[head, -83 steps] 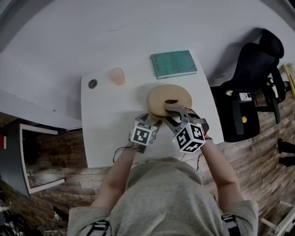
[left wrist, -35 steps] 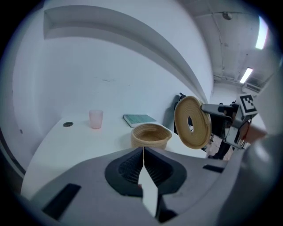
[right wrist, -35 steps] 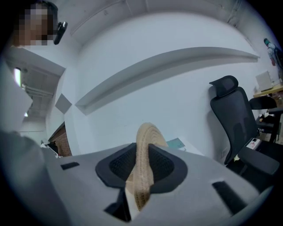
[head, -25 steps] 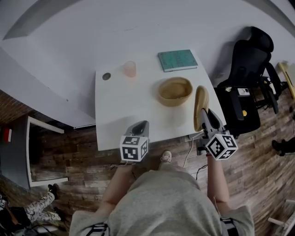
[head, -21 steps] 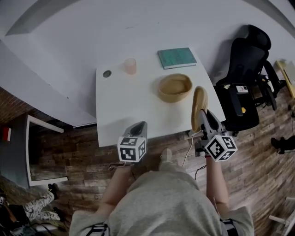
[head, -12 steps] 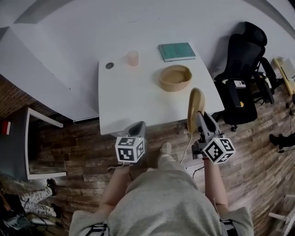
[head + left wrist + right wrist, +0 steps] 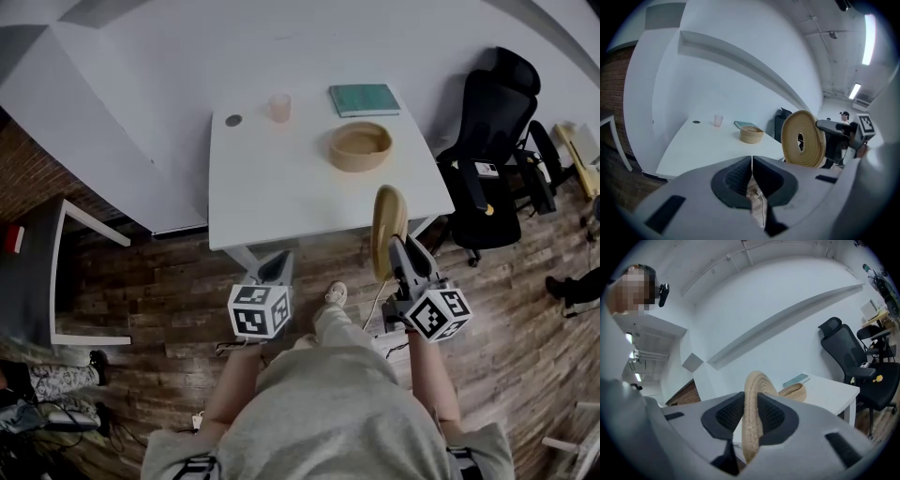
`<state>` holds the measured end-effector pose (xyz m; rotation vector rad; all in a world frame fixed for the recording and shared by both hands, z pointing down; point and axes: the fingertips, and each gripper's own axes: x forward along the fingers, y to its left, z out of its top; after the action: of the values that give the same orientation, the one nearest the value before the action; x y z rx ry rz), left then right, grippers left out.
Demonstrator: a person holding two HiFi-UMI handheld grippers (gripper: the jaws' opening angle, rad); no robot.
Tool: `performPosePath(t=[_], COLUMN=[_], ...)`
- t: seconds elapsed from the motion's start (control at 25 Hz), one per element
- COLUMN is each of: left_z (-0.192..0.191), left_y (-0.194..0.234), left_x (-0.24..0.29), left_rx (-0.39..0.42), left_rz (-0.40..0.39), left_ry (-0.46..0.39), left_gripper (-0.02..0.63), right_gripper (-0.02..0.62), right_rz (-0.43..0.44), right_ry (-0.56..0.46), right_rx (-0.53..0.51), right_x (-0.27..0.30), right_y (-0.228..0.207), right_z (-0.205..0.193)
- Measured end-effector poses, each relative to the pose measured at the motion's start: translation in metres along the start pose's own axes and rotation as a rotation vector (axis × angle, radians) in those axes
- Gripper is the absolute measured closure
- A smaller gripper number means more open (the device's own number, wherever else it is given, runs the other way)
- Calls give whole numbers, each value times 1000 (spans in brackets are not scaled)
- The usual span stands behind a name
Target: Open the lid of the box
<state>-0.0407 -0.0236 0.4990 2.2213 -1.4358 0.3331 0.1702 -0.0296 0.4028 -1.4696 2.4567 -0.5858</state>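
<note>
Desk: white, carries the open woven box near its far right corner. Lid: off the box, upright on edge beyond the desk's near edge, clamped in the right gripper. Left gripper: jaws together, empty. Green book: cover print illegible.

In the right gripper view the fingers cover both lower flanks of the lid. The lid in turn hides the left part of the box behind it. In the head view, the small dark round thing at the desk's far left corner is too small to identify, and the green book's print is unreadable.
</note>
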Motion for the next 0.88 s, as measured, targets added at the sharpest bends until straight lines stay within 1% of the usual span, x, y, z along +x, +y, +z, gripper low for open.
performPosePath(t=[0.16, 0.44, 0.88], left_z=[-13, -20, -19], left_y=[-9, -10, -13], left_x=[-19, -38, -45], left_rx=[-4, -7, 10], left_rz=[6, 24, 30], left_ry=[-5, -15, -26], left_gripper=[595, 595, 595], right_gripper=[505, 505, 505], right_rz=[23, 48, 64], right_ry=[15, 23, 14], right_rx=[3, -2, 13], right_x=[-20, -32, -38], right_y=[15, 27, 31], right_z=[-9, -16, -19])
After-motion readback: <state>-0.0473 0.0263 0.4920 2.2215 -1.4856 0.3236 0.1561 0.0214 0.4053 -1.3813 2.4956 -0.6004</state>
